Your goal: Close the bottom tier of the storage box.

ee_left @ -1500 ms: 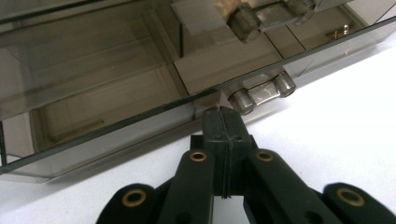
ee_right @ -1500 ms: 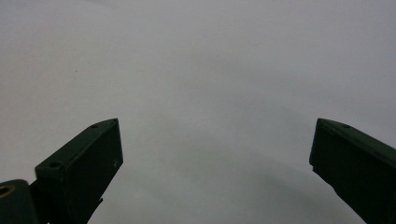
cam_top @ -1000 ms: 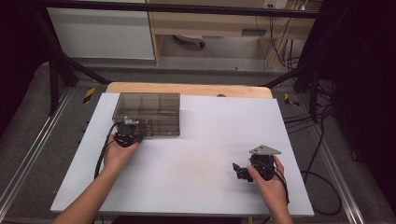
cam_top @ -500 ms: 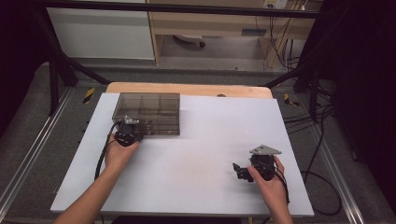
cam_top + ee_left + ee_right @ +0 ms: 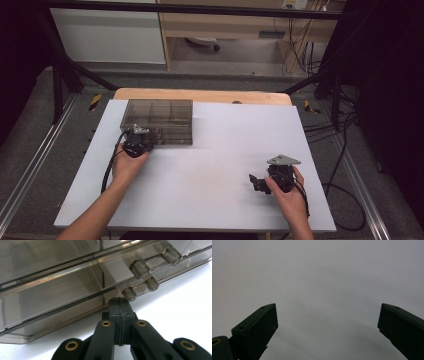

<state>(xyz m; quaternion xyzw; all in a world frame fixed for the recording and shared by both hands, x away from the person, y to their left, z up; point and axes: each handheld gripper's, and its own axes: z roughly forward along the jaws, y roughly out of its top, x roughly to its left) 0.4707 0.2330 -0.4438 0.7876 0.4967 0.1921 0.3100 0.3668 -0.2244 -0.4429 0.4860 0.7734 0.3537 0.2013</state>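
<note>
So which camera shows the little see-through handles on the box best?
The left gripper view: the clear handles sit close up, just beyond the shut left gripper. The high view shows the smoky box whole, handles too small to tell.

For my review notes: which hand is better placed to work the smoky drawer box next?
Left, probably. The left gripper sits shut against the front of the drawer box, just below its clear handles. The right gripper rests open on the bare white table, well away from it.
</note>
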